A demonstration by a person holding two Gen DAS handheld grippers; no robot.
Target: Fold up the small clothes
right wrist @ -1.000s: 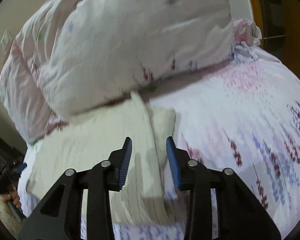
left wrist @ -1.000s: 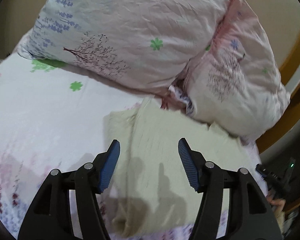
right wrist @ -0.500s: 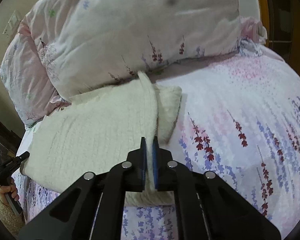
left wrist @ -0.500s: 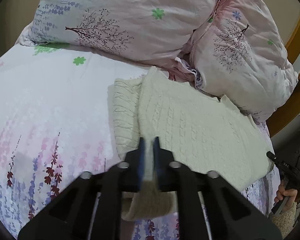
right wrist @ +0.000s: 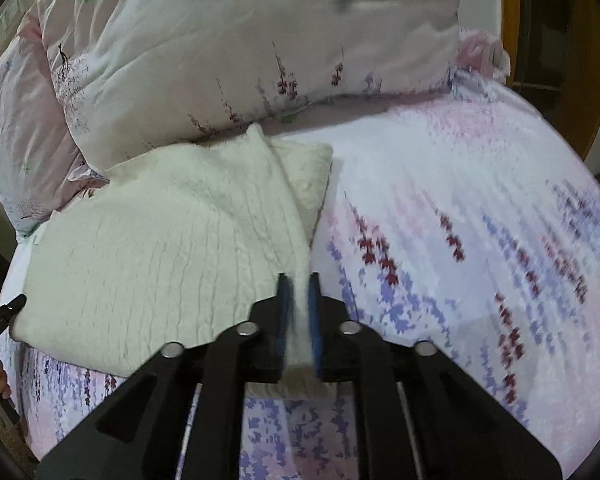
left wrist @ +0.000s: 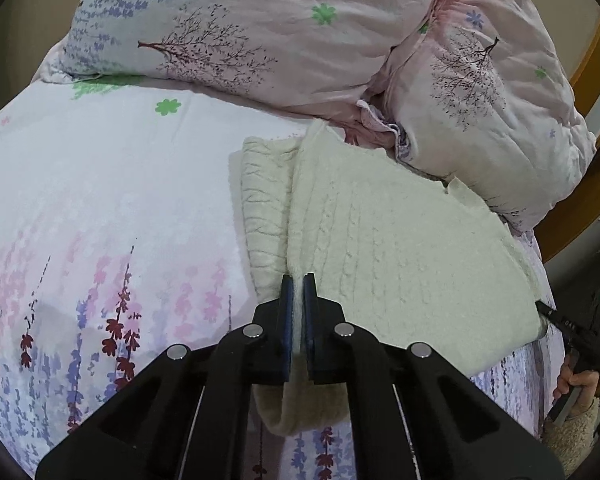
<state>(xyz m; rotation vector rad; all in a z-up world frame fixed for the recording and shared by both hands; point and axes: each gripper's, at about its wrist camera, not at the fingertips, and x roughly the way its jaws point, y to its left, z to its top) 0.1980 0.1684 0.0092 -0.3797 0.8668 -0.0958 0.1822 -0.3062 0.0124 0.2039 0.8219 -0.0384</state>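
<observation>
A cream sweater (left wrist: 400, 248) on the bed (left wrist: 100, 184) is pinched at its near edge by both closed grippers (left wrist: 299, 300) (right wrist: 298, 312).

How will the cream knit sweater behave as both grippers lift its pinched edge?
Probably floppy: the cream knit sweater already droops below the left gripper. It looks thick, so likely fairly heavy hanging. Its fuzzy cable knit should resist slipping from the right gripper.

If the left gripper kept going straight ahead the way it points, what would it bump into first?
The left gripper already pinches the cream sweater, so it meets more sweater first. Beyond that, probably the floral pillow.
</observation>
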